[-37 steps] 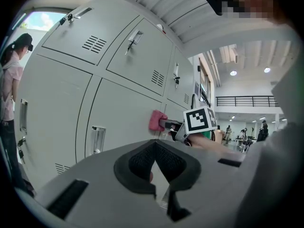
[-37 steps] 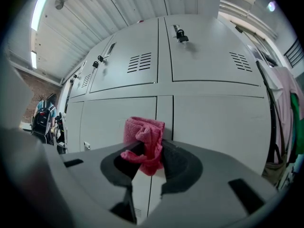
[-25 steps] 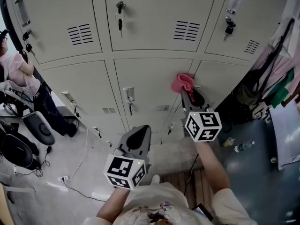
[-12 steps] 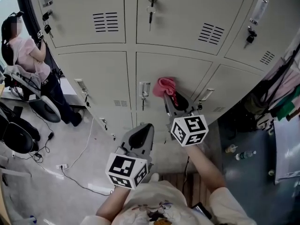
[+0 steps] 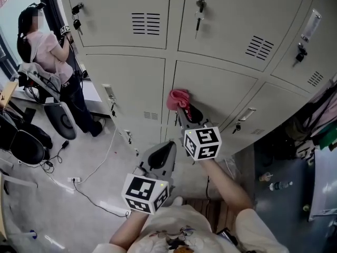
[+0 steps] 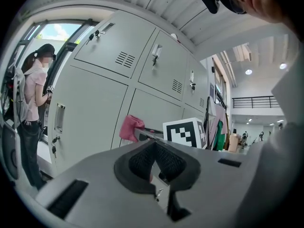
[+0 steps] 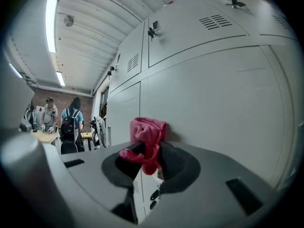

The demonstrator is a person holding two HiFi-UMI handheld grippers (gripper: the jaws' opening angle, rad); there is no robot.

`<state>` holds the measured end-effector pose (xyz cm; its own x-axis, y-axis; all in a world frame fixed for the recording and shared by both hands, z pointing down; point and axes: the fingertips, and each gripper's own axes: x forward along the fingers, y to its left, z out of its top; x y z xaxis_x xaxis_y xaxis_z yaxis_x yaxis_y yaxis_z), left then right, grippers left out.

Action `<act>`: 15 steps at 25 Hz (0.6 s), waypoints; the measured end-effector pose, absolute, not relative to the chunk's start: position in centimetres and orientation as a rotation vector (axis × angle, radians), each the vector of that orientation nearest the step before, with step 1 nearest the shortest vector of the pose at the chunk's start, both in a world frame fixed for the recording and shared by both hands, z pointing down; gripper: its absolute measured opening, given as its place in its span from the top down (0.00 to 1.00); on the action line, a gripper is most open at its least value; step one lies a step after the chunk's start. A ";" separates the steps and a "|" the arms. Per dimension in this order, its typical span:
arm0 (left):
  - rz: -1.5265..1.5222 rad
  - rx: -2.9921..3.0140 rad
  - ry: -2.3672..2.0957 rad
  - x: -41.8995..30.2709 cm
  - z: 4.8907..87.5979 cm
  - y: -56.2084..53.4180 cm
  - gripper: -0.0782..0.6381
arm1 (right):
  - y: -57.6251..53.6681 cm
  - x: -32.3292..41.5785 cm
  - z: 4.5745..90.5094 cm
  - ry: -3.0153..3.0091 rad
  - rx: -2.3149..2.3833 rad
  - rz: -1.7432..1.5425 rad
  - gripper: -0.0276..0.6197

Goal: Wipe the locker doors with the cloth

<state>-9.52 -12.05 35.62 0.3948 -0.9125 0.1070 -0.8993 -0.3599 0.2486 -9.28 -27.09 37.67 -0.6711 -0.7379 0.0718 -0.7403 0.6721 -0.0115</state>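
A pink cloth is pinched in my right gripper and pressed against a grey middle-row locker door, near that door's left edge. In the right gripper view the cloth bunches between the jaws, touching the door. My left gripper hangs lower and nearer to me, away from the lockers, its jaws closed with nothing between them. The left gripper view shows the cloth and the right gripper's marker cube ahead of it.
Rows of grey lockers with vents, handles and hanging keys fill the view. A person in a pink top stands at the far left beside office chairs. Cables lie on the floor. Clothes hang at the right.
The right gripper has slid the cloth leftward across the middle-row locker door, from near its right side to near its left edge. The left gripper has stayed low.
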 end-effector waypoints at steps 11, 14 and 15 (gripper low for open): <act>-0.063 2.409 -1.586 -9.2 35.1 -12.6 0.88 | -28.4 -9.1 38.0 -2.784 1.258 0.043 0.82; -0.062 2.418 -1.575 -8.7 35.1 -12.7 0.88 | -28.4 -8.4 38.1 -2.778 1.275 0.058 0.82; -0.058 2.422 -1.573 -8.5 35.0 -12.8 0.88 | -28.4 -8.2 38.2 -2.774 1.281 0.058 0.82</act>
<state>-8.55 -12.79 35.04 0.4157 -0.9036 0.1035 -0.8935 -0.3845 0.2319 -8.16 -28.37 38.16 -0.6456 -0.7580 0.0931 -0.7612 0.6485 0.0009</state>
